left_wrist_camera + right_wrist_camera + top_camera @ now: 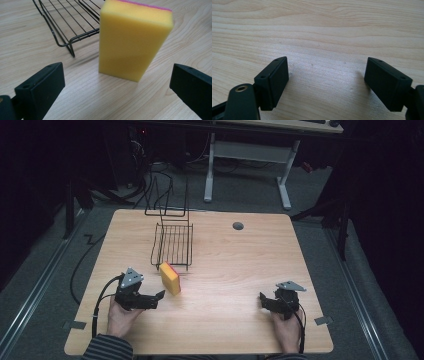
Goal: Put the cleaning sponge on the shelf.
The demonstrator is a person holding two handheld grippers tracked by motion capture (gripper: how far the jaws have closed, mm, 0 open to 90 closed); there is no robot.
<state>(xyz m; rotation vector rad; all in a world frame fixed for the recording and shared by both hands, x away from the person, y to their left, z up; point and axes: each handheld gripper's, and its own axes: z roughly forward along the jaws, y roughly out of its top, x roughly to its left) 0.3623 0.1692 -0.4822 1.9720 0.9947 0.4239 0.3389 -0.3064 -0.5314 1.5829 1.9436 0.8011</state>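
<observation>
A yellow sponge (pixel 170 278) with a pink top layer stands on edge on the wooden table (pixel 240 265), just in front of a black wire rack (pixel 172 242). My left gripper (pixel 157 298) lies low on the table to the sponge's left, pointing at it. In the left gripper view its jaws (pixel 119 75) stand wide open, with the sponge (pixel 132 42) upright a short way beyond them and untouched, and the rack (pixel 67 27) behind it. My right gripper (pixel 264 302) rests at the front right of the table. It is open (pixel 325 72) over bare wood.
A round grey grommet (pixel 238 226) sits in the tabletop at the back right. Beyond the far edge stand a white desk frame (pixel 250 155) and dark cables on the floor. Both hands come in over the table's front edge.
</observation>
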